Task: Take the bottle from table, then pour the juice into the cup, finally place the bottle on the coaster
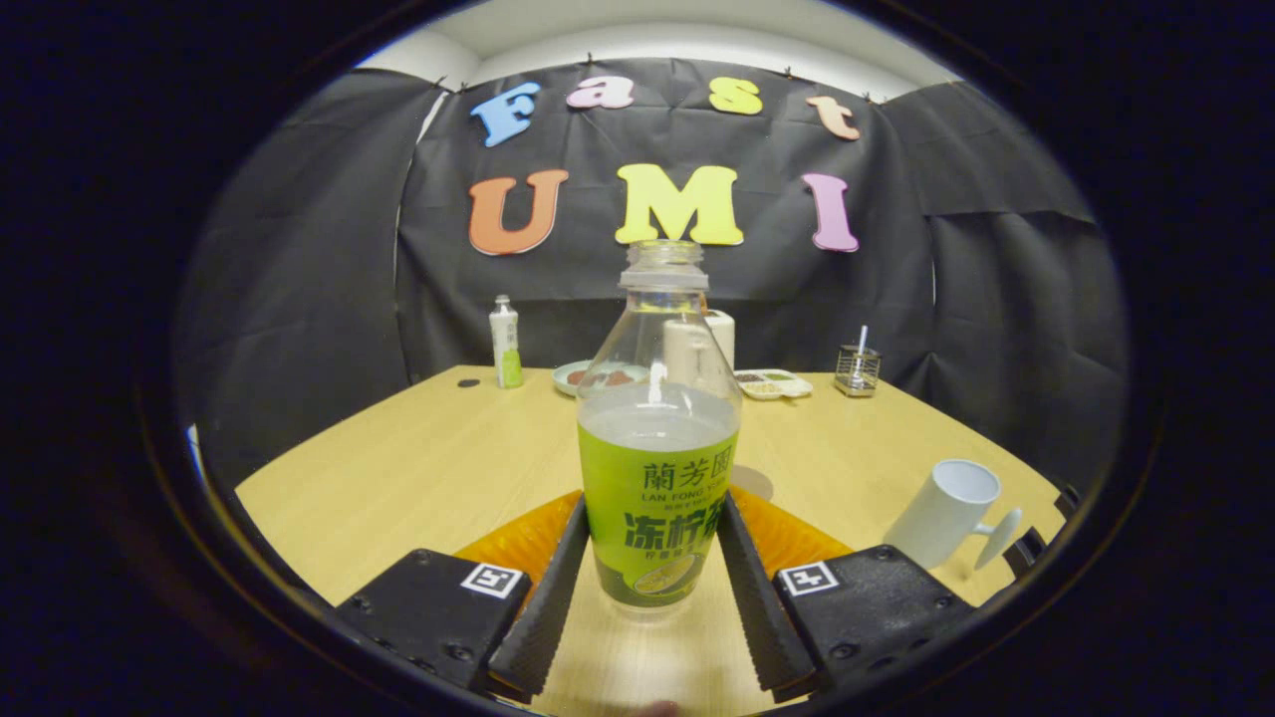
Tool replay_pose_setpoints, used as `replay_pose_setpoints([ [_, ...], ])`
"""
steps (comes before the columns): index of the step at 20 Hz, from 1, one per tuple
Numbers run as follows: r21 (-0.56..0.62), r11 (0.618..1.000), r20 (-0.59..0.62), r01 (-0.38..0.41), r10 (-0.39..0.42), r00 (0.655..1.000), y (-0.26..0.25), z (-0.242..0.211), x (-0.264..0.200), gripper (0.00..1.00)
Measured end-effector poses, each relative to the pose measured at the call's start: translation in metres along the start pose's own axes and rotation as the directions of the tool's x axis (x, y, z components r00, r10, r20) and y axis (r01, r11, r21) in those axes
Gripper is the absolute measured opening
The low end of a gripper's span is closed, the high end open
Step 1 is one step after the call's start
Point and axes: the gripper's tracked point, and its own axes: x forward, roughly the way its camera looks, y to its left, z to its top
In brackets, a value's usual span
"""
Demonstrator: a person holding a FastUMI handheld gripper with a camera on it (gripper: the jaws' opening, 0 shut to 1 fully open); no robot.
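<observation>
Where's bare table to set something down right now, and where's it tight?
Free: the wide wood stretch of table between the gripper, shut on the green-label bottle, and the small bottle; also the strip between the bottle and the white cup. Crowded: the far edge, with plate, tray and wire holder. An orange coaster sits under the fingers.

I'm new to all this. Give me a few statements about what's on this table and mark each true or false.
1. The bottle stands between the gripper fingers. True.
2. The bottle has its cap on. False: its neck is open.
3. The white cup is upright beside the bottle. False: it appears tilted, off to the right of the fingers.
4. An orange coaster lies under the bottle. True.
5. A second, smaller bottle stands far back on the table. True.
</observation>
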Motion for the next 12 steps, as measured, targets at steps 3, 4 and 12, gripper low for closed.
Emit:
replay_pose_setpoints([
  [3,0.092,0.996,0.030,-0.006,0.003,1.000,-0.013,0.015,-0.010,0.78],
  [4,0.121,0.993,0.036,-0.017,0.013,0.999,-0.016,0.016,-0.013,0.78],
  [12,0.414,0.892,0.087,-0.183,0.161,0.983,-0.021,0.017,-0.013,0.78],
])
